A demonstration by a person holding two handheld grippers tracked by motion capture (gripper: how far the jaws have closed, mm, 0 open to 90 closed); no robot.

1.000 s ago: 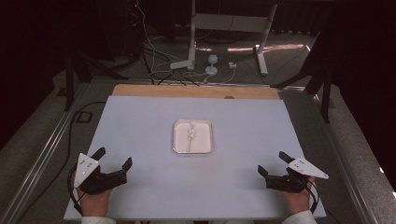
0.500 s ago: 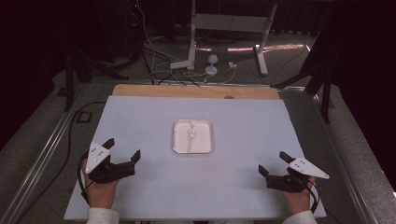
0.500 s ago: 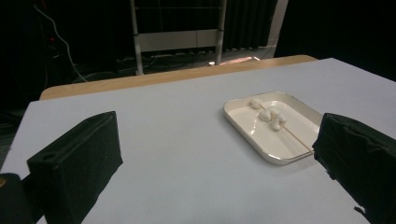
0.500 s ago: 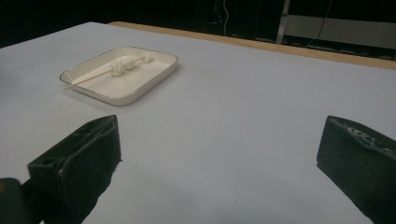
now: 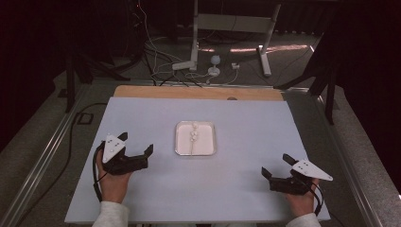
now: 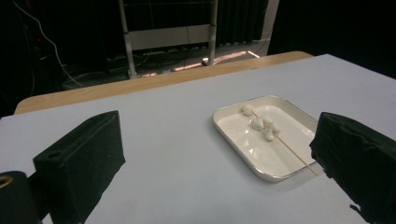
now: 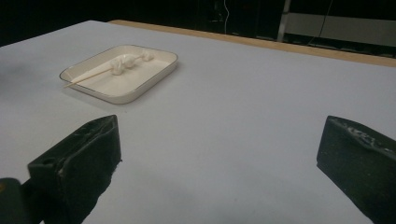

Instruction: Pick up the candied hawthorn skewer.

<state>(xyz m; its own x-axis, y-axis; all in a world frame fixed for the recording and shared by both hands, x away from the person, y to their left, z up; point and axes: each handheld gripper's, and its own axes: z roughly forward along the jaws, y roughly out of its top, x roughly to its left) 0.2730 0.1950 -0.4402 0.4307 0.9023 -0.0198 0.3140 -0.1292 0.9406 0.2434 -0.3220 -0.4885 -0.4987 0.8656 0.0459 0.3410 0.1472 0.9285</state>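
Floor beyond table (image 5: 142, 203) — cables (image 5: 156, 61), metal stand legs (image 5: 198, 42).

Left gripper (image 5: 137, 145) moved forward and inward across the surface (image 5: 246, 189), away from the near left corner. Now nearer the white tray (image 5: 210, 142), jaws spread wide and aimed toward it.

Black tongs (image 5: 138, 151), grey plates, white sleeves (image 5: 110, 214)

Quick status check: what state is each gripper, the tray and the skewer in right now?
Left gripper: open, holding nothing, beside the tray.
Right gripper: open, holding nothing, near the table's corner.
White rectangular tray: flat at table centre.
Thin wooden skewer with white lumps: lying in the tray, ungripped.
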